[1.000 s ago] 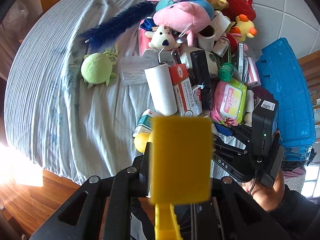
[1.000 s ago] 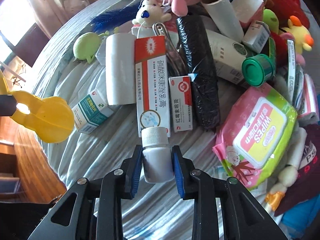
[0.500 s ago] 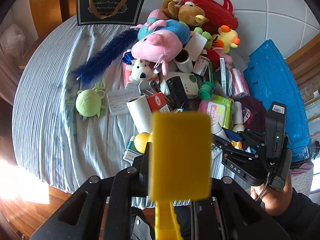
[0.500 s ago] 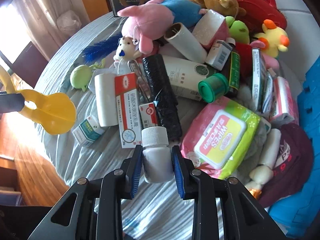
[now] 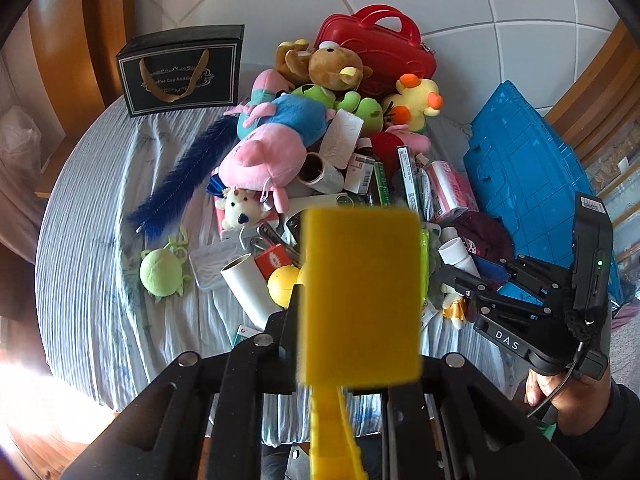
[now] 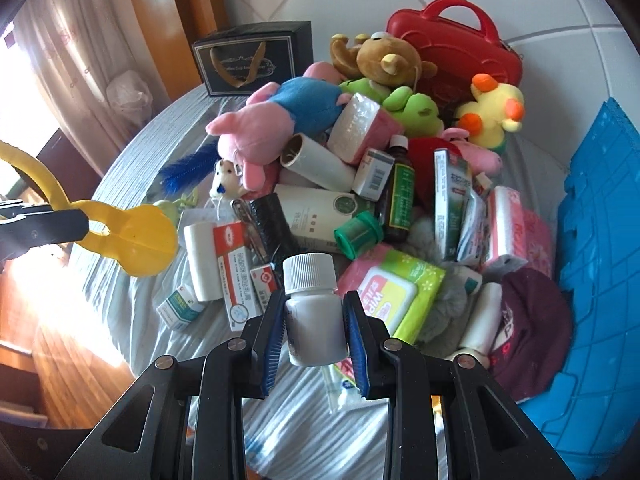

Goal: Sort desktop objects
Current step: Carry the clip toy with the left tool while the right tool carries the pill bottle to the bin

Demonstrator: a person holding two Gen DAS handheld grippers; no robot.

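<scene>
My right gripper [image 6: 314, 320] is shut on a white pill bottle [image 6: 314, 312] with a ribbed cap, held upright above the cluttered table. The left wrist view shows that same gripper [image 5: 460, 280] at the right with the bottle [image 5: 458, 254], a hand [image 5: 568, 396] behind it. My left gripper [image 5: 340, 320] is shut on a yellow plastic clip tool [image 5: 360, 296], which hides its fingertips. From the right wrist view the tool's round yellow head [image 6: 140, 240] hangs at the left, above the table edge.
A pile covers the striped cloth [image 5: 100, 280]: pink pig plush [image 6: 256, 132], brown bear [image 6: 384, 60], wipes pack [image 6: 396, 292], green-capped jar [image 6: 358, 234], medicine boxes. Behind stand a red case [image 6: 460, 36] and a black gift bag [image 6: 256, 56]. A blue crate [image 6: 600, 240] lies right.
Both grippers have risen away from the pile with the yellow tool and the white bottle still held. More of the table and the back wall now shows.
</scene>
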